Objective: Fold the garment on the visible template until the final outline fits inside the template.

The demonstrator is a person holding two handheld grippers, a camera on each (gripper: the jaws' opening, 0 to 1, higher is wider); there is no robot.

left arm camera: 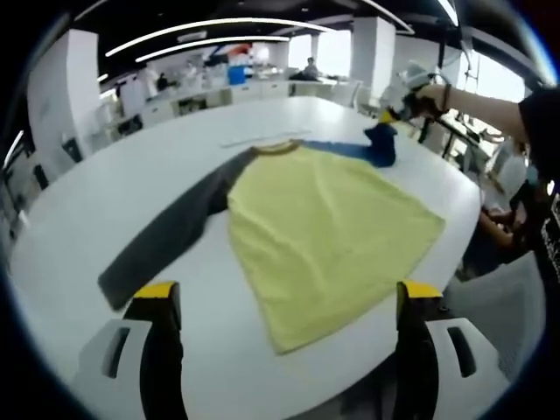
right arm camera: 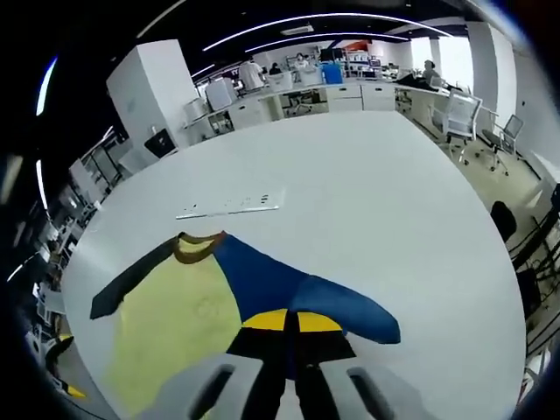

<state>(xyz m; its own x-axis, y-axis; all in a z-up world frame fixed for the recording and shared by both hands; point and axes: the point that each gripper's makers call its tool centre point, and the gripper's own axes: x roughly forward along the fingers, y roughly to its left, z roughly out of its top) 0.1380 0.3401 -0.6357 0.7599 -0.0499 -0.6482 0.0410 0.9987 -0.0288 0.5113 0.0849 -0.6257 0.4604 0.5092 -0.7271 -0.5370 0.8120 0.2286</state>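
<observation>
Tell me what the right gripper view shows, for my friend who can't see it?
The right gripper, with yellow-tipped jaws closed, pinches the blue sleeve of a yellow raglan shirt spread on a big white table. The shirt's dark grey sleeve stretches the other way, and a thin white strip lies beyond the collar.

I see a large white table point(left arm camera: 105, 201) with rounded edges. A shirt point(left arm camera: 324, 236) lies flat on it: yellow body, brown collar, one dark grey sleeve stretched out flat, one blue sleeve on the other side. Beyond the collar, a thin pale strip point(right arm camera: 229, 206) lies on the table, apart from the shirt.
</observation>
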